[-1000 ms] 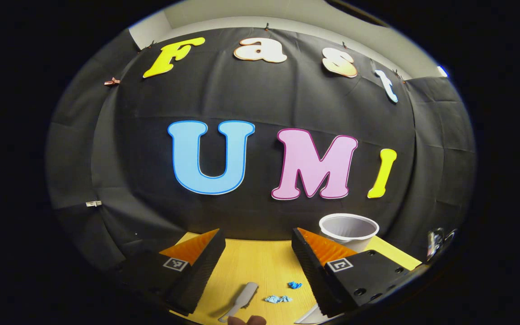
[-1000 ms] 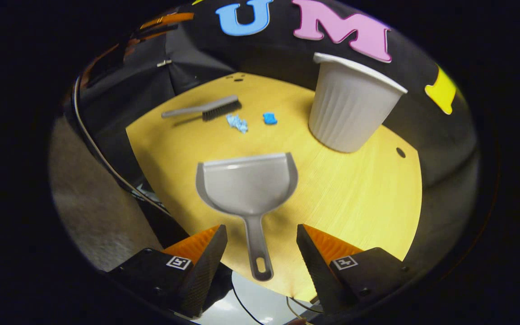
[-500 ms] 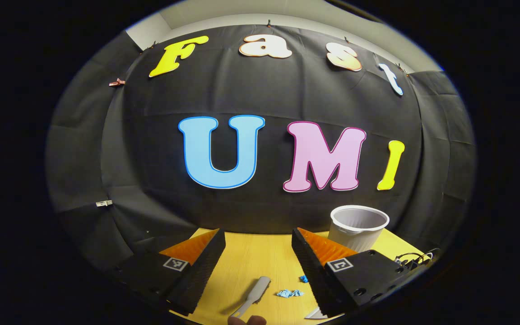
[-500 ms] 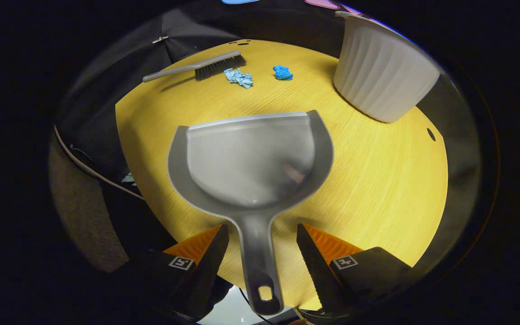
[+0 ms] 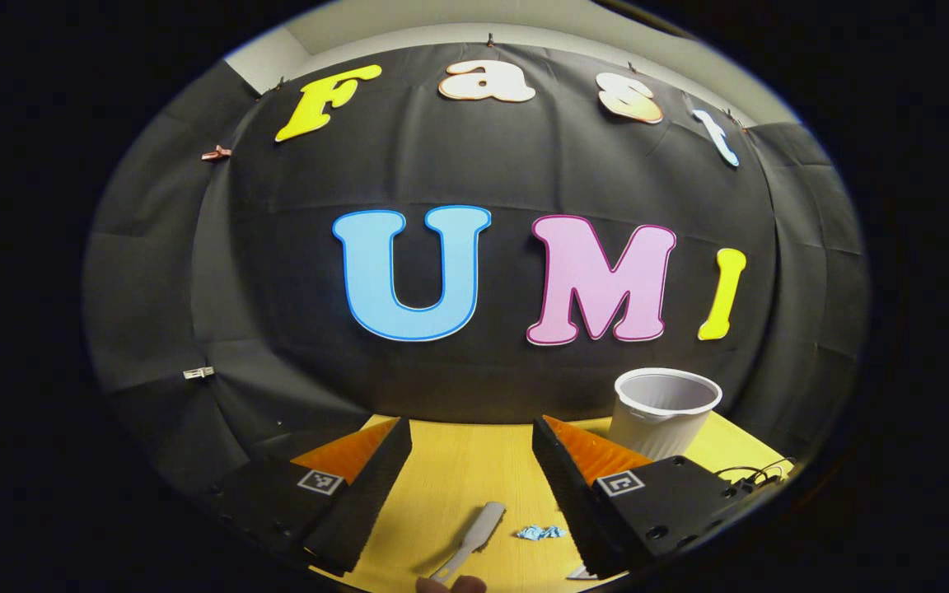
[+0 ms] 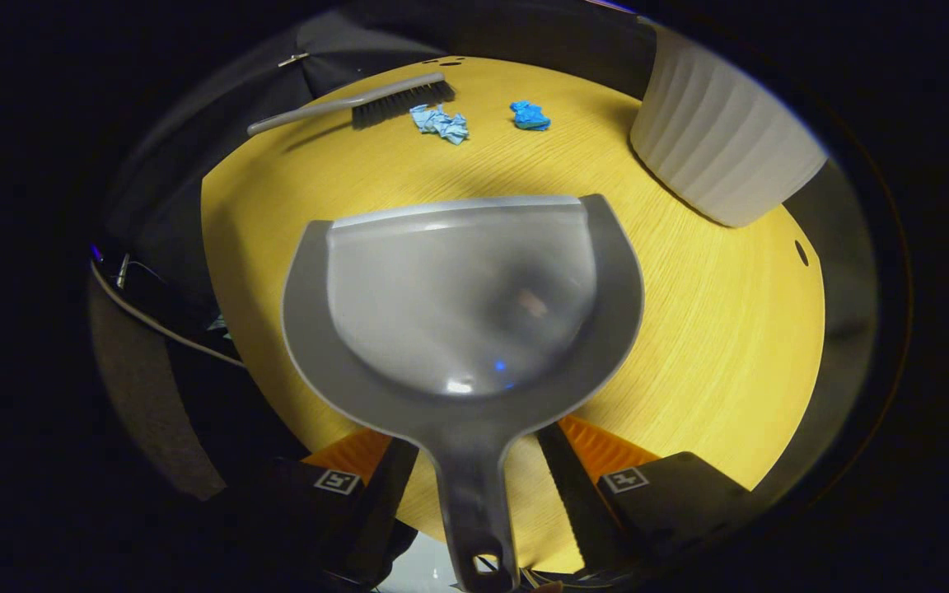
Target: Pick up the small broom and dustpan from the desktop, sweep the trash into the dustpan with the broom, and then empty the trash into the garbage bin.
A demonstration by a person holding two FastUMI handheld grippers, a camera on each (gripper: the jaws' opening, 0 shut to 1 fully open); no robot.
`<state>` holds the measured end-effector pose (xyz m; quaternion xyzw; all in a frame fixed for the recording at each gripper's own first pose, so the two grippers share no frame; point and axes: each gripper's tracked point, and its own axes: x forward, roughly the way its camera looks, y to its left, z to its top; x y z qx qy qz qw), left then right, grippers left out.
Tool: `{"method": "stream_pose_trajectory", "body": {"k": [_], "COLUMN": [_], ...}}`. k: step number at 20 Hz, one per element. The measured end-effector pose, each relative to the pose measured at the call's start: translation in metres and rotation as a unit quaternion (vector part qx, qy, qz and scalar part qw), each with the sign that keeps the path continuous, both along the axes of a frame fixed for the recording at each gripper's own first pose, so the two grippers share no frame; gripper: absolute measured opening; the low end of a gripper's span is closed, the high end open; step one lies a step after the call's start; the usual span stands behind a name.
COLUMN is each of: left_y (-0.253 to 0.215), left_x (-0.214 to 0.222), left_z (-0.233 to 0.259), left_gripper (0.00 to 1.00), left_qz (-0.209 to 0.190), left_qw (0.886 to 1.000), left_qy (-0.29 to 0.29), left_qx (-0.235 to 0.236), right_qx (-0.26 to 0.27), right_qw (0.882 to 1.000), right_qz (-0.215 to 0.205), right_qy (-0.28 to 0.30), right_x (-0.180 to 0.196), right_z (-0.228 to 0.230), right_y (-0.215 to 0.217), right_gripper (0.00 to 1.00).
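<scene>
A grey dustpan (image 6: 458, 305) lies flat on the yellow desktop (image 6: 689, 346), mouth facing away. Its handle (image 6: 474, 511) runs back between the fingers of my right gripper (image 6: 474, 436), which straddles it, open, with small gaps on both sides. The pan's rear edge covers the fingertips. The small broom (image 6: 359, 103) lies at the far left of the desk, bristles beside two blue paper scraps (image 6: 440, 123) (image 6: 530, 115). My left gripper (image 5: 472, 432) hangs open above the broom handle (image 5: 474, 535), near a blue scrap (image 5: 539, 533).
The white ribbed garbage bin (image 6: 726, 140) (image 5: 664, 412) stands at the desk's far right. Cables (image 6: 153, 313) hang off the desk's left edge. A fingertip (image 5: 450, 585) shows at the bottom of the left gripper view.
My right gripper has moved forward and down onto the dustpan, so the handle now lies between its fingers. The left gripper has drifted only slightly.
</scene>
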<state>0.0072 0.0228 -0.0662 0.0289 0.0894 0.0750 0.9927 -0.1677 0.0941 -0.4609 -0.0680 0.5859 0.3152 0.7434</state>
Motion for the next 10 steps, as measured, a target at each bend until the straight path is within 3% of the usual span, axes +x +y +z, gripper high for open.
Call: {"method": "stream_pose_trajectory", "body": {"k": [1,2,5,6,8,10], "left_y": [0.001,0.002,0.005,0.006,0.010,0.014], "left_x": [0.000,0.001,0.004,0.005,0.006,0.008], "left_z": [-0.002,-0.005,-0.012,-0.016,-0.025,-0.038], "left_gripper": [0.95,0.95,0.96,0.96,0.96,0.96], "left_qz": [0.002,0.003,0.007,0.008,0.008,0.008], "left_qw": [1.000,1.000,1.000,1.000,1.000,0.999], "left_qy": [0.002,0.005,0.010,0.012,0.019,0.032], "left_qx": [-0.002,-0.002,0.004,0.006,0.003,-0.011], "right_qx": [-0.003,-0.002,-0.002,-0.001,0.001,0.007], "right_qw": [1.000,1.000,1.000,1.000,1.000,1.000], "right_qz": [-0.009,-0.014,-0.028,-0.021,-0.006,-0.023], "right_qy": [0.007,0.004,0.005,0.002,-0.006,-0.017], "right_x": [0.002,0.005,0.009,0.007,0.005,0.009], "right_z": [0.001,0.001,-0.003,-0.003,0.002,0.008], "right_y": [-0.003,-0.006,-0.008,-0.007,-0.002,0.002], "right_gripper": [0.77,0.76,0.42,0.46,0.42,0.29]}}
